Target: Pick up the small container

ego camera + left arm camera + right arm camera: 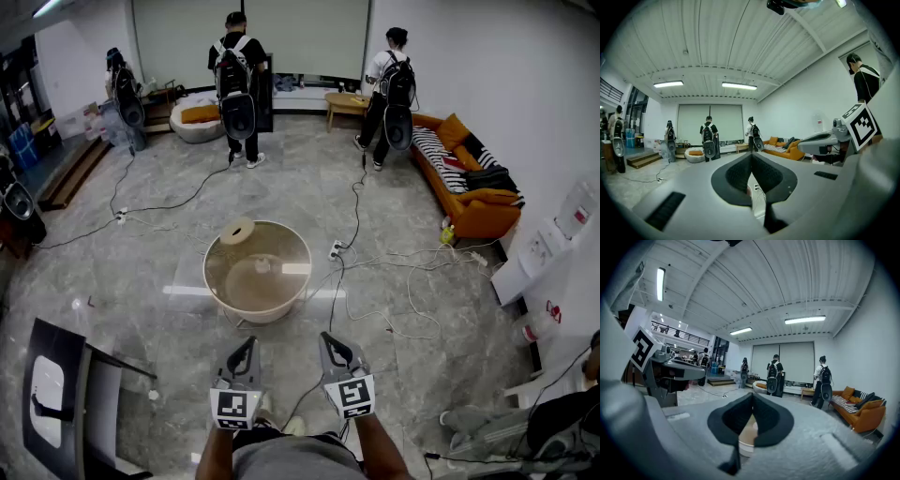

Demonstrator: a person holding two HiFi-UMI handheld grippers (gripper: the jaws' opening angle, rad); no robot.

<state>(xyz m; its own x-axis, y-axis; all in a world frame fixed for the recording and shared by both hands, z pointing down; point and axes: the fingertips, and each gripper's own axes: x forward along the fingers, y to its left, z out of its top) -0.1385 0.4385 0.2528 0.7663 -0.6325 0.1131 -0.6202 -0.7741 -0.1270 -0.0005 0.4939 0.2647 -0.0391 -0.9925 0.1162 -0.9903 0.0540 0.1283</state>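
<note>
A round, white-rimmed table point(217, 287) with a brownish glass top stands on the floor ahead of me. A small pale container point(262, 266) sits near its middle, and a tan disc point(237, 230) rests on its far rim. Both grippers hang side by side short of the table's near edge, apart from it. My left gripper point(250, 340) is shut with its dark pads point(736, 176) pressed together and nothing between them. My right gripper point(326, 337) is shut and empty too. In the right gripper view the table rim point(744, 445) shows just below the closed fingertips point(766, 420).
Three people with backpacks point(234, 84) point(394, 89) point(122, 94) stand at the room's far end. An orange sofa point(469, 187) lines the right wall. Cables point(394, 281) trail across the floor right of the table. A black stand point(56, 394) is at my near left, white cabinets point(553, 253) at the right.
</note>
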